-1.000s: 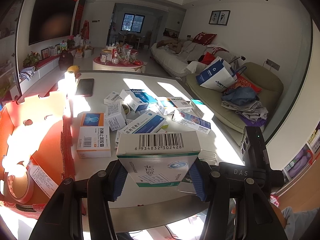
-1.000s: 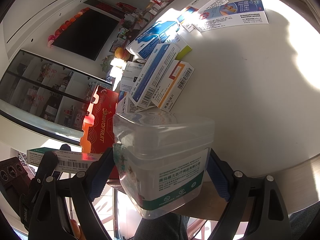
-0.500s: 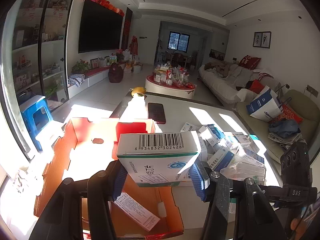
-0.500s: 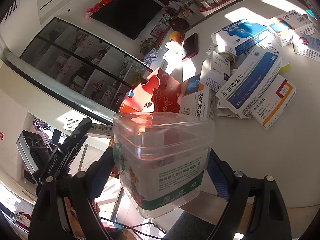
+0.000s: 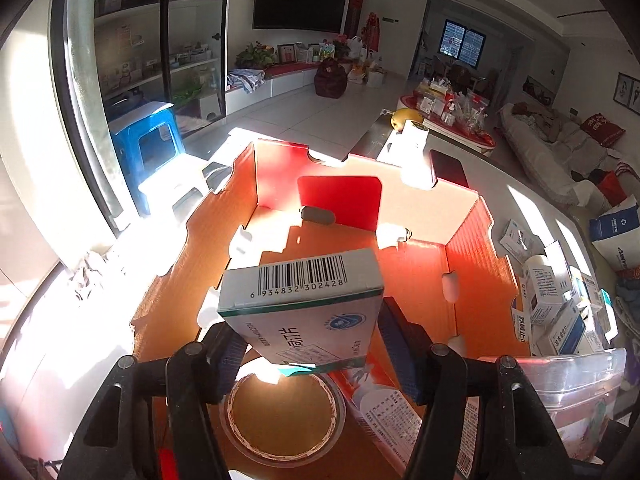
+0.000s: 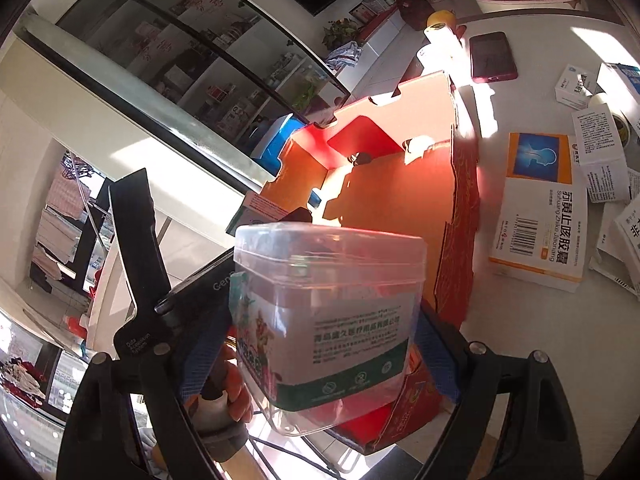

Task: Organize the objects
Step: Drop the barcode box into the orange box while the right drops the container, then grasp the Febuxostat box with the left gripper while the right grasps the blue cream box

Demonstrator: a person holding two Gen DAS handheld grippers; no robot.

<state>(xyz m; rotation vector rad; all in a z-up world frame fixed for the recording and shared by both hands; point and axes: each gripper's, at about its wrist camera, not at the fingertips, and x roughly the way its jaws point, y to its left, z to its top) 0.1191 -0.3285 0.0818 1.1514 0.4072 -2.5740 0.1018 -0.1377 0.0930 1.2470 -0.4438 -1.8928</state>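
white medicine box [image 5: 300, 304] between opening left gripper [image 5: 310, 350] jaws

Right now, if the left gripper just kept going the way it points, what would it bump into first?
Probably the floor of the open orange cardboard box. The left gripper, jaws opening around a white medicine box, points down into it; a tape roll lies just below, though depth is unclear.
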